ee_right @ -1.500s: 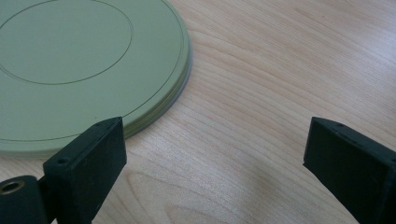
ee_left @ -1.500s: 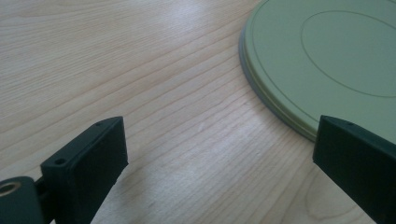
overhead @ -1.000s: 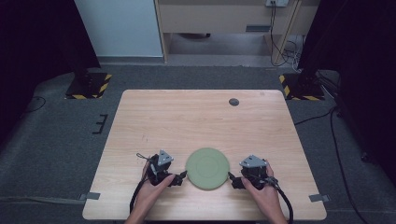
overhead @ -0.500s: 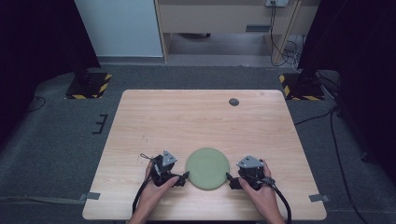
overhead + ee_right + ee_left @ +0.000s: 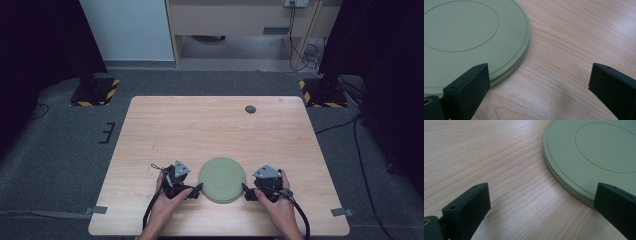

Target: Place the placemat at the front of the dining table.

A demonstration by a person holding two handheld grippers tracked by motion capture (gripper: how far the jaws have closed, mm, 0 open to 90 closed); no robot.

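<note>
A round pale green plate (image 5: pixel 222 179) lies flat near the table's front edge, with an engraved ring on its face. My left gripper (image 5: pixel 196 190) is at the plate's left rim, open, jaws wide apart; in the left gripper view the plate (image 5: pixel 594 157) lies upper right, its rim by the right jaw. My right gripper (image 5: pixel 246 191) stands open at the plate's right rim; the right gripper view has the plate (image 5: pixel 466 37) at upper left, over the left jaw. Nothing is held between either pair of jaws.
The wooden table (image 5: pixel 215 130) has a small dark round hole cover (image 5: pixel 250 109) at its back right. Grey carpet surrounds it, with tape marks at the front corners. Cables (image 5: pixel 300 220) trail from both grippers toward the front edge.
Both grippers have crept inward toward the plate's rims. The plate has not moved.
</note>
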